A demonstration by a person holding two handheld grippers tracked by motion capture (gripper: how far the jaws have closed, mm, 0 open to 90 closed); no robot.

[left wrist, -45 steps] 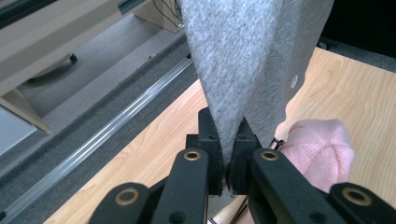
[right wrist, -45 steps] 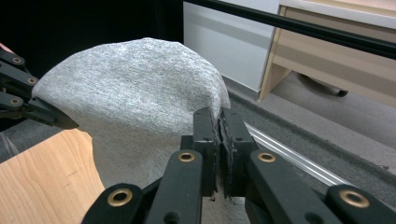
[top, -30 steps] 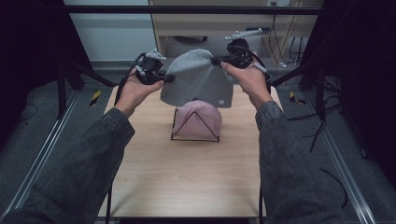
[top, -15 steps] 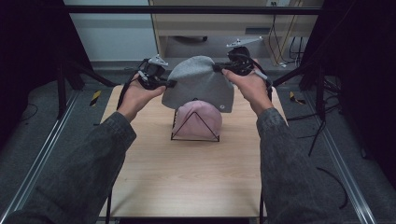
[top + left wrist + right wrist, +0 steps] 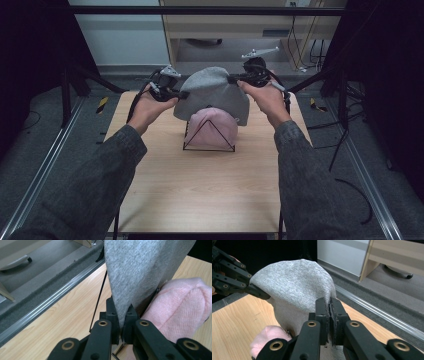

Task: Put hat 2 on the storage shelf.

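Both claws pinch the grey beanie [image 5: 212,95] by its rim, the left claw [image 5: 181,94] and right claw [image 5: 231,78] stretching it at the centre top of the frame, above the pink beanie [image 5: 212,129] on the wire stand [image 5: 208,138]. Uneven lowering could snag or tip that stand. Compared with the earlier frame, the grey beanie sits lower.

Matt grey knit hat [image 5: 212,95], fuzzy pink knit hat [image 5: 212,131], smooth pale wood table [image 5: 200,185].
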